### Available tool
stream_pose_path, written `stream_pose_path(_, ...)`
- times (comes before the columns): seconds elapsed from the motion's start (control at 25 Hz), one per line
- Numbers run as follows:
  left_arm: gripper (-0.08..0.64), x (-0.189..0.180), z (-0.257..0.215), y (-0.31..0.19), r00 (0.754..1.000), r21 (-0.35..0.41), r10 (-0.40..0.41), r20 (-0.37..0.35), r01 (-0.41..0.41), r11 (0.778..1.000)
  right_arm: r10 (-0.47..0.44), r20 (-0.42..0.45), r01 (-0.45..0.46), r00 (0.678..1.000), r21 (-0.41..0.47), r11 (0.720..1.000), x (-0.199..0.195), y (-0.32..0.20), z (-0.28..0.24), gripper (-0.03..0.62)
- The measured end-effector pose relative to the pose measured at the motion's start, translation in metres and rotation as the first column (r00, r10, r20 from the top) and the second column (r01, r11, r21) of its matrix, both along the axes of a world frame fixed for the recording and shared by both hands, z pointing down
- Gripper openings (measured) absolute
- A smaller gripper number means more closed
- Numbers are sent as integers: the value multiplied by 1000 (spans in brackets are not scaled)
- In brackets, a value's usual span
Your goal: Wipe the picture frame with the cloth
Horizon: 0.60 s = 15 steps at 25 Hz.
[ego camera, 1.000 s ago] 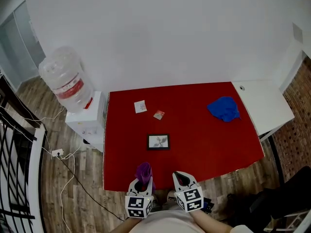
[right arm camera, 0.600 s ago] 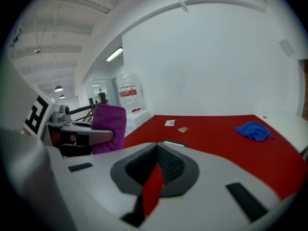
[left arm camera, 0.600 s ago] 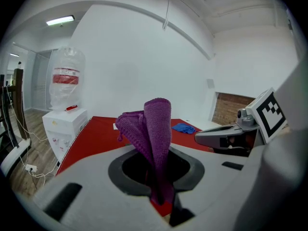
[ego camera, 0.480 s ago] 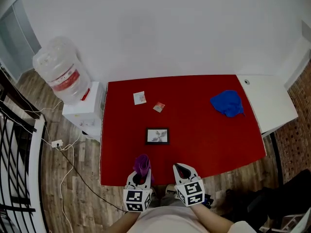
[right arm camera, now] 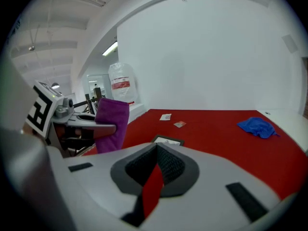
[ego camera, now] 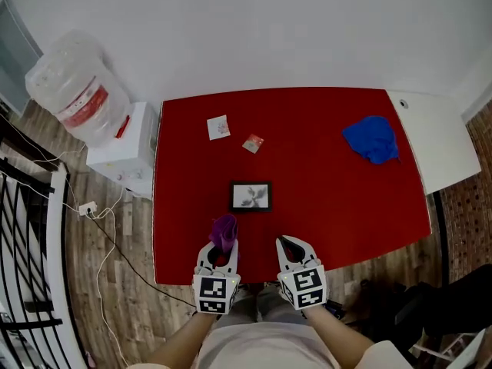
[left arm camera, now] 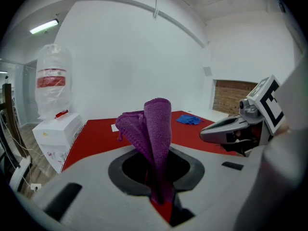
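A small black picture frame (ego camera: 250, 197) lies flat on the red table (ego camera: 338, 206), left of its middle; it also shows in the right gripper view as the frame (right arm camera: 168, 140). My left gripper (ego camera: 221, 246) hovers over the table's near edge, just short of the frame. It is shut on a purple cloth (ego camera: 224, 228), which stands up in a fold out of the jaws as the purple cloth (left arm camera: 153, 129). To its right my right gripper (ego camera: 289, 246) is level with it, shut, with nothing in it (right arm camera: 157, 153).
A blue cloth (ego camera: 373, 138) lies at the table's far right. Two small cards (ego camera: 218, 127) (ego camera: 252, 143) sit beyond the frame. A water dispenser with a large bottle (ego camera: 65, 87) stands left of the table, a white cabinet (ego camera: 446, 148) right of it. Cables cross the wooden floor (ego camera: 100, 229).
The head view has shifted, so the table sits higher in the picture. Both grippers have come a little forward over the near edge, closer to the frame. The purple cloth stays clamped.
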State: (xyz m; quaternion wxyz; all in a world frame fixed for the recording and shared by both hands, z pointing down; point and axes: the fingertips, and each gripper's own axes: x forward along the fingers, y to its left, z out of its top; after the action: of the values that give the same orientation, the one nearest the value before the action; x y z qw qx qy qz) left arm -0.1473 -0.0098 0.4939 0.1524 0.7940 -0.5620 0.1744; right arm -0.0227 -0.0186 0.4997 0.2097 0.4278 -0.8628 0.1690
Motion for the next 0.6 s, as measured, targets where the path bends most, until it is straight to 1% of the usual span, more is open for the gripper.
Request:
stream_pose_path(0.24,61,2,17,-37,994,4,70,90,-70,998,21,4,-21,1000,0,1000,-7,-29,16,5)
stream_pose_path(0.32,61,3,29,-49,985,1,107,132,-108,994,28,2,-28,1000,1,1000,-10,-40,21,5)
stream_pose_path(0.36,61,3,36,-56,977,1,133,169,-135,991,31,-1,-31,1000,1,1000,-11,-45,24,5)
stream_pose_path(0.4,61,2,43,-64,963,-2,161,218,-165,986,33,-6,-33,999,2,999,-12,-49,26,5)
stream_pose_path(0.48,61,-1,58,-82,919,-23,214,330,-219,975,33,-15,-33,999,1,999,-14,-54,33,5)
stream_pose_path(0.52,61,-4,66,-92,891,-41,239,386,-242,969,33,-17,-33,999,-2,999,-14,-56,36,5)
stream_pose_path(0.56,61,-5,73,-102,856,-62,264,444,-265,962,35,-17,-35,999,-7,999,-15,-57,38,4)
stream_pose_path(0.6,61,-7,79,-113,813,-86,292,504,-289,953,38,-15,-38,999,-12,999,-15,-58,41,5)
